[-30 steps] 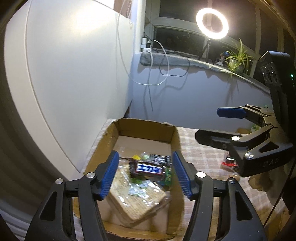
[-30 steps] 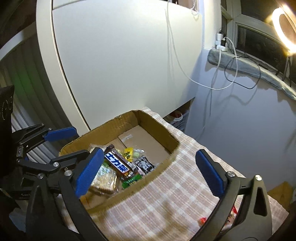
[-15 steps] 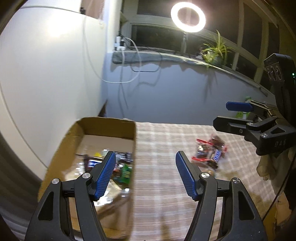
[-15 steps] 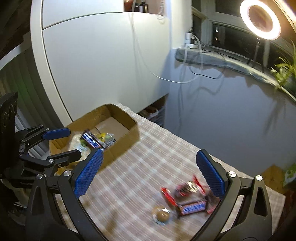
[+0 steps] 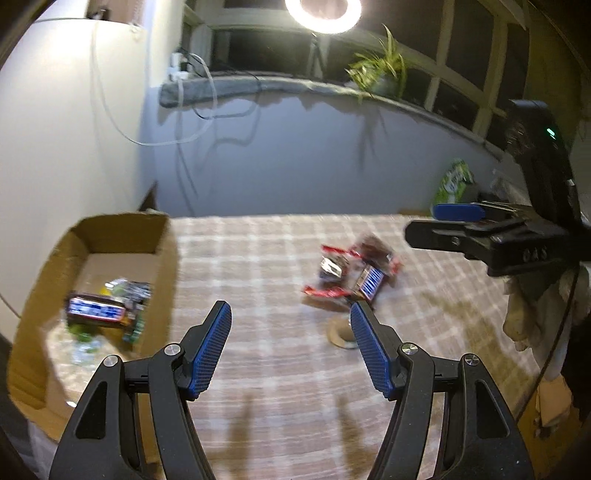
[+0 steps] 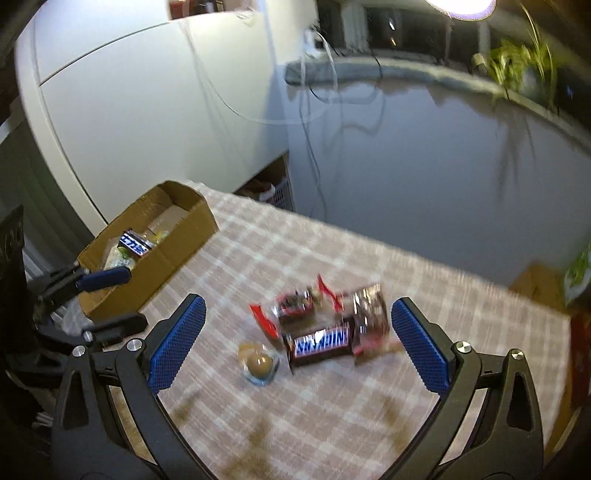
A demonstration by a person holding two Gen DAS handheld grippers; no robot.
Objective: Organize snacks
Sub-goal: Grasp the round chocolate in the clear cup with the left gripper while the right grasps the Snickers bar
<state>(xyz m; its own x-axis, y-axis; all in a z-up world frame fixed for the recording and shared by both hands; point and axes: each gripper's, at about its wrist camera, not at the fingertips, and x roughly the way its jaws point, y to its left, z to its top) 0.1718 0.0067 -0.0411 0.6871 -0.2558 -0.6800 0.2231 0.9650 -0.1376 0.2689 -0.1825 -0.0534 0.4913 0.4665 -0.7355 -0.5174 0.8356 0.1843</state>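
A checked cloth [image 5: 280, 266] in pale brown and white covers the tabletop [image 6: 332, 413]. Behind it rises a plain grey wall [image 5: 295, 155], topped by a long sill [image 5: 258, 83] with a grey pad. On that sill a ring light [image 5: 323, 11] glows bright, and a leafy potted plant [image 5: 380, 70] stands to the right of it. White and dark cables [image 5: 192, 110] hang from a plug on the sill's left end and loop down the wall. A large white cabinet [image 6: 147, 110] fills the left side. Dark window panes [image 5: 458, 85] sit above the sill. A green packet [image 5: 454, 182] lies beyond the tabletop's far right corner.
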